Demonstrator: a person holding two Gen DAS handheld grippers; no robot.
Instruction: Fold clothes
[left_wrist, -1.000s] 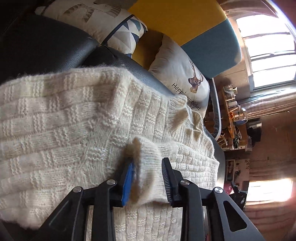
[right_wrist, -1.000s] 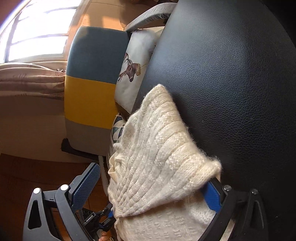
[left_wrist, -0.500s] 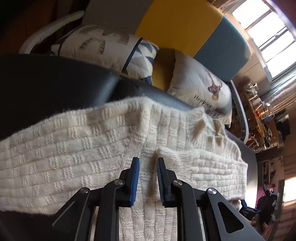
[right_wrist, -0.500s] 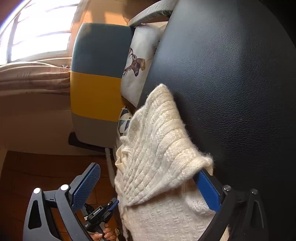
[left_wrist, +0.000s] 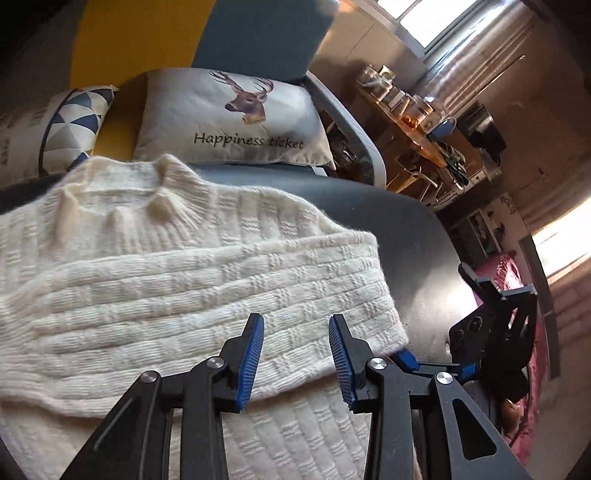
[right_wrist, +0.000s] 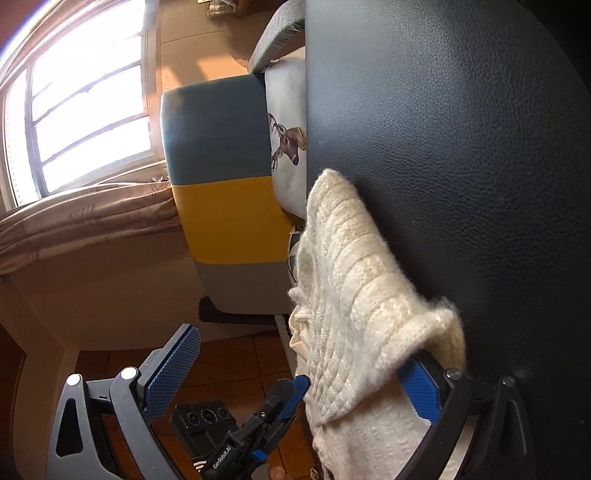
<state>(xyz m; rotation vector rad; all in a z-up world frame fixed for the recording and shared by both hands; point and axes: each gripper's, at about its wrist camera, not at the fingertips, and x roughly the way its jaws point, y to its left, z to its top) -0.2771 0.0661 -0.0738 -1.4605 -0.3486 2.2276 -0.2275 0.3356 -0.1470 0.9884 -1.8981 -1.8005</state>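
— On the black leather-look seat (right_wrist: 461, 155), what lies there?

— A cream cable-knit sweater (left_wrist: 166, 288), spread flat, with one part folded across its body so that a thick rolled edge runs over it. Its ribbed collar points toward the white deer-print cushion (left_wrist: 236, 118) reading "Happiness ticket", which sits just beyond the seat against a blue, yellow and grey chair back (right_wrist: 225, 192).

— And the left gripper (left_wrist: 295, 354)?

— Its blue-padded jaws stand apart with nothing between them, hovering over the folded edge of the sweater; whether the tips touch the knit, I cannot tell.

— The right one?

— The right gripper (right_wrist: 295, 373) is spread wide. One blue pad (right_wrist: 419, 384) lies under the turned-over corner of the sweater, against the seat; the other pad (right_wrist: 173, 363) hangs free off the seat's side, over the orange tiled floor (right_wrist: 229, 365). Nothing is pinched.

— Anything beside the seat?

— A cluttered wooden shelf (left_wrist: 413, 110) stands beyond the cushion, near a bright window (right_wrist: 81, 122).
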